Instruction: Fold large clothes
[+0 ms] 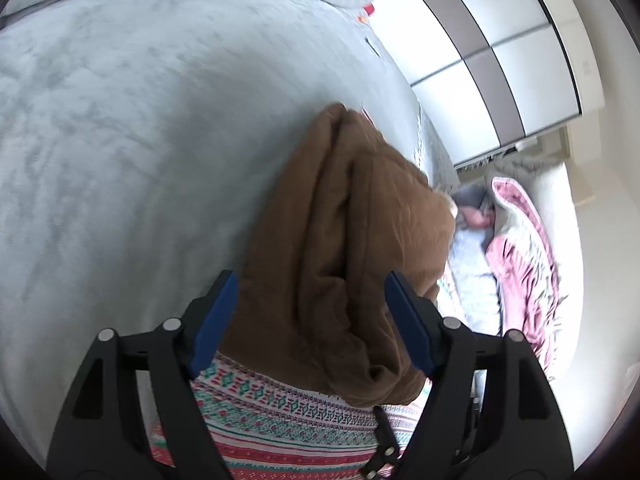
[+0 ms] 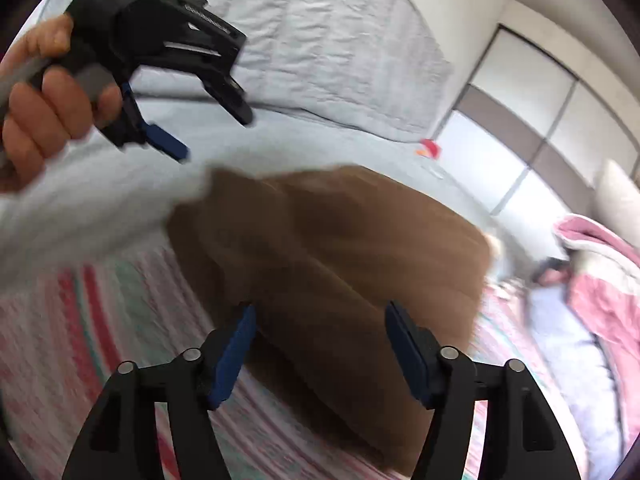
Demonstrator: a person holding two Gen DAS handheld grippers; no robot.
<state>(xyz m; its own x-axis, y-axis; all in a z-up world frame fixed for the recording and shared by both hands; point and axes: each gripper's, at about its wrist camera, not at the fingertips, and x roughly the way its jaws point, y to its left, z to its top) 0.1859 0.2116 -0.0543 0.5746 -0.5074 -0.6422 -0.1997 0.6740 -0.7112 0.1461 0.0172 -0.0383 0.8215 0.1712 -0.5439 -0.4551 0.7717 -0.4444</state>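
Now both my tongs, left and right, are spread, pinching nothing; brown garment lies folded mid-frame on patterned cloth. Best press the stack flat, square edges.

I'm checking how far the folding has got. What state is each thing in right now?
Brown garment: folded into a thick bundle, lying on the patterned cloth.
Patterned cloth: spread flat under the bundle.
Left tool: open, holding nothing.
Right tool: open, above the garment.
Pink blanket: crumpled, unfolded.
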